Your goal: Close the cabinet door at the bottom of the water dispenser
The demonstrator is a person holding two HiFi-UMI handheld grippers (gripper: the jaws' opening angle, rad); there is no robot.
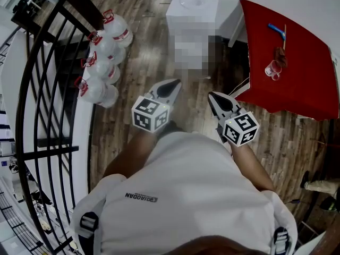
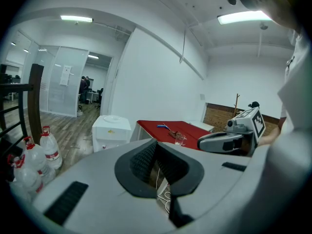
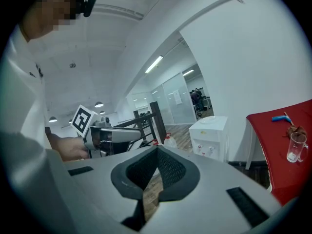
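Note:
The white water dispenser (image 1: 191, 9) stands against the far wall, a few steps ahead; its front is covered by a mosaic patch, so the bottom cabinet door cannot be made out. It also shows in the left gripper view (image 2: 111, 130) and the right gripper view (image 3: 209, 135). A person holds both grippers close to the chest, well short of the dispenser. My left gripper (image 1: 175, 82) is shut with nothing in it. My right gripper (image 1: 211, 95) is likewise shut and empty, its tips pointing toward the dispenser.
Several large water bottles (image 1: 103, 57) with red caps stand on the wooden floor at the left, beside a black railing (image 1: 48, 89). A red table (image 1: 303, 84) at the right, next to the dispenser, carries a glass cup (image 1: 273, 69) and a blue item (image 1: 277, 31).

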